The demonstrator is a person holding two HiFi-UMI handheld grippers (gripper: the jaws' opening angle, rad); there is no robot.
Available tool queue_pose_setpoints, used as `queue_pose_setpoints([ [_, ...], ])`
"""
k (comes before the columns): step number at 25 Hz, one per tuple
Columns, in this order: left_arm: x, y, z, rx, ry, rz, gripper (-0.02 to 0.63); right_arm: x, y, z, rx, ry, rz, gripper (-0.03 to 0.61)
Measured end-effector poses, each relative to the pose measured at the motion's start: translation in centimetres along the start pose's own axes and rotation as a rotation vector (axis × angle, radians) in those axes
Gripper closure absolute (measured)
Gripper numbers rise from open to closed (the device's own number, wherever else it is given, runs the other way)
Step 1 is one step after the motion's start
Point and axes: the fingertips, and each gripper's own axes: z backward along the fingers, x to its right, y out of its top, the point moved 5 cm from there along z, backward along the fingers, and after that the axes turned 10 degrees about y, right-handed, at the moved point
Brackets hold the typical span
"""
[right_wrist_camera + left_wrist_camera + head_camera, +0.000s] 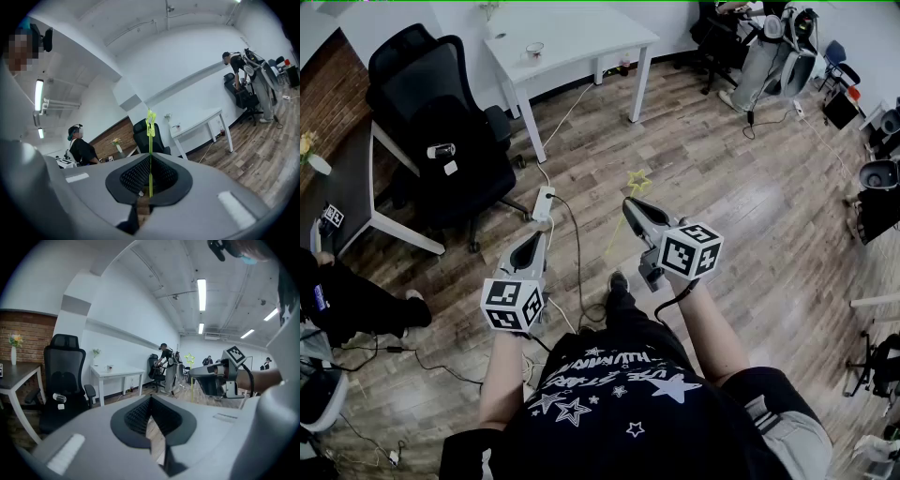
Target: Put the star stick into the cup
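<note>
With my right gripper (631, 204) holding the stick (150, 140) tight in its fingers, far from the cup (534, 49) on the bench (581, 28), and my left gripper (534, 246) closed on nothing, I'd keep the stick plumb, centre it over the cup, then lower slowly.
</note>
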Motion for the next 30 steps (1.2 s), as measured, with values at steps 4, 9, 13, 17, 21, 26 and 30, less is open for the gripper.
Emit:
queue_pose_setpoints([
  [4, 0.0, -0.3, 0.0, -0.006, 0.003, 0.005, 0.611, 0.0, -0.3, -0.3, -0.011, 0.007, 0.002, 0.557],
  [9, 0.0, -0.7, 0.3, -0.015, 0.002, 0.006, 0.611, -0.3, -0.7, -0.4, -0.020, 0.011, 0.002, 0.557],
  [13, -0.4, -1.0, 0.7, -0.019, 0.002, 0.015, 0.611, -0.7, -1.2, -0.7, -0.025, 0.008, -0.002, 0.557],
  [17, -0.9, -1.2, 1.0, -0.024, 0.007, 0.017, 0.611, -1.2, -1.5, -0.8, -0.021, -0.004, 0.003, 0.557],
  [21, -1.4, -2.4, 0.7, -0.047, 0.017, 0.038, 0.611, -0.9, -2.0, -0.5, -0.015, -0.010, 0.002, 0.555],
  [26, -1.8, -3.4, -0.9, -0.087, 0.035, 0.044, 0.611, 2.1, -2.2, -1.3, -0.018, -0.029, -0.039, 0.555],
  [30, -2.7, -2.7, -4.3, -0.104, 0.051, 0.043, 0.611, 5.6, -0.8, -3.6, -0.012, -0.017, -0.064, 0.555],
])
